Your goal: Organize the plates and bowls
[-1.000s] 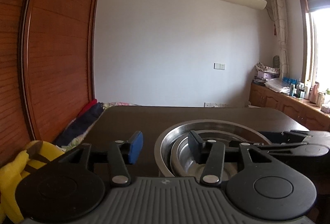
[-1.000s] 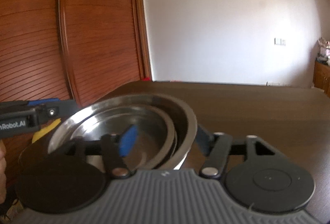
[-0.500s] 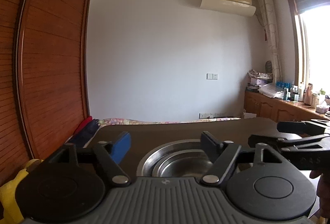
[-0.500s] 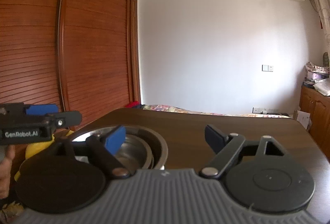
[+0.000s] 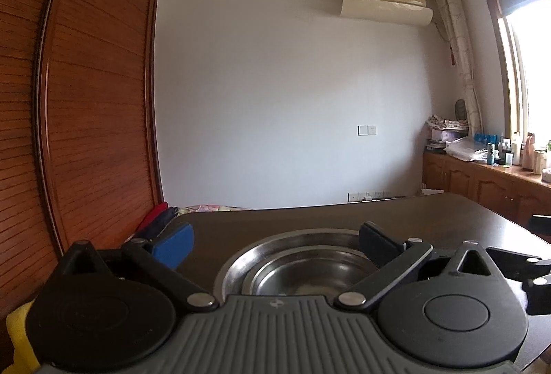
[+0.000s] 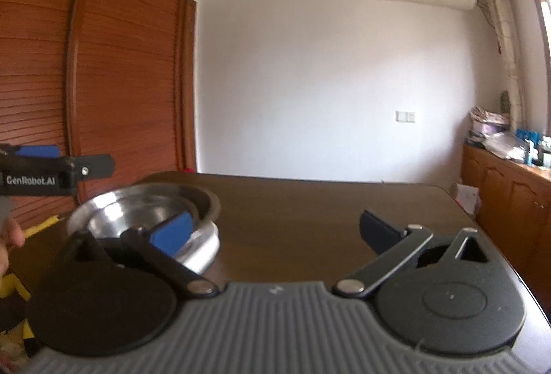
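Ahead, just beyond the left hand-held gripper (image 5: 275, 245), sit nested steel bowls (image 5: 303, 267) on the dark table (image 5: 430, 212); smaller bowl inside a larger one, both upright, rims untouched by either finger; blue pad (image 5: 174, 245) off to the left of the stack, dark pad (image 5: 377, 245) over the stack's right rim in the picture, contact not shown; jaws opening, spread wide, gripping nothing. Seen from the right hand-held gripper (image 6: 275, 231), same stack (image 6: 144, 212) lies forward and to the left, partly behind its blue left pad (image 6: 172, 229); open table between the two pads; jaws opening there too, wide apart, nothing pressed. Farther left of the right hand-held gripper, level with the bowls, shows the body of the other tool with white lettering (image 6: 32, 179), a bit of a hand (image 6: 8, 236) beneath it. Beyond the table: reddish slatted wardrobe doors (image 5: 96, 116) to the left, white wall with an air conditioner (image 5: 384, 0) high up, low wooden cabinet (image 5: 482, 181) with bottles to the right under a bright window (image 5: 530, 71); something yellow (image 5: 19, 336) low at the left edge, not identifiable.
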